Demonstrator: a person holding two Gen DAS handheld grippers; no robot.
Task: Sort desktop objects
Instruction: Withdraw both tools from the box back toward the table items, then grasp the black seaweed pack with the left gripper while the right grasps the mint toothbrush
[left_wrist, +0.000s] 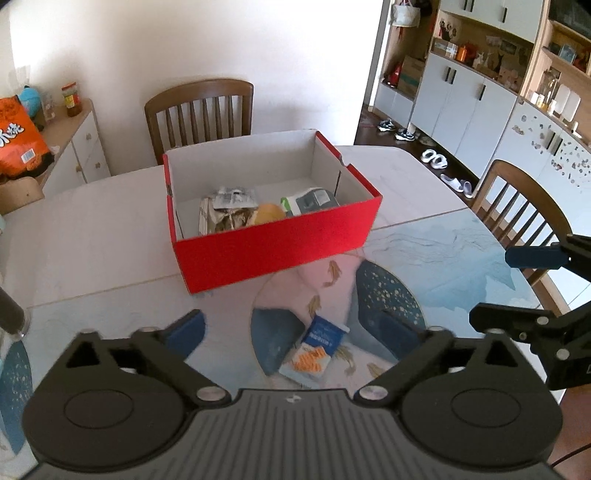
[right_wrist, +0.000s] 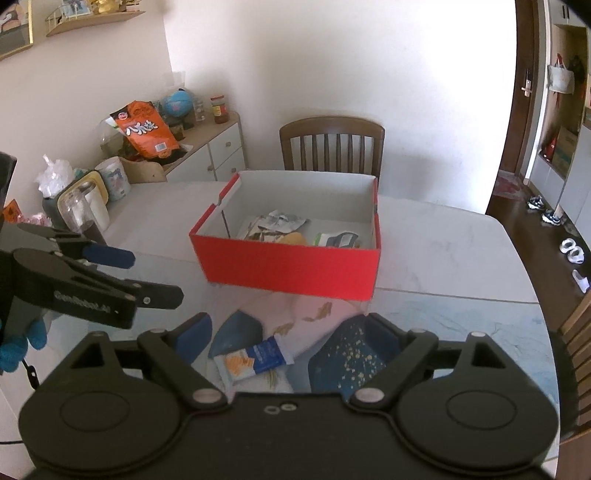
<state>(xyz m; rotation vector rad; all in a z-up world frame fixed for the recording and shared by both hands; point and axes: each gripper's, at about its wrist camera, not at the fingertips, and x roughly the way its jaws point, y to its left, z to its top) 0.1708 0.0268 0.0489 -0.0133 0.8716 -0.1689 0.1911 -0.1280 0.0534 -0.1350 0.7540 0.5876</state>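
Left wrist view: red box (left_wrist: 275, 243) holds several items; one blue-and-white packet (left_wrist: 316, 350) remains on the tabletop (left_wrist: 92, 229) before it; both tongs (left_wrist: 291, 334) (right_wrist: 288, 338) spread, empty.

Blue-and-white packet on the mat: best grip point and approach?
Packet lies flat on the mat, nearer than the red box. Probably come from above and pinch across its narrow width at mid-length, jaws straddling the long edges; both grippers are open and empty.

Daylight is bright and washes out the wall (left_wrist: 288, 48) far beyond the fingers. Straight lines bend strongly at the edges, and the packet (right_wrist: 255, 360) between the fingers looks slightly blurred.
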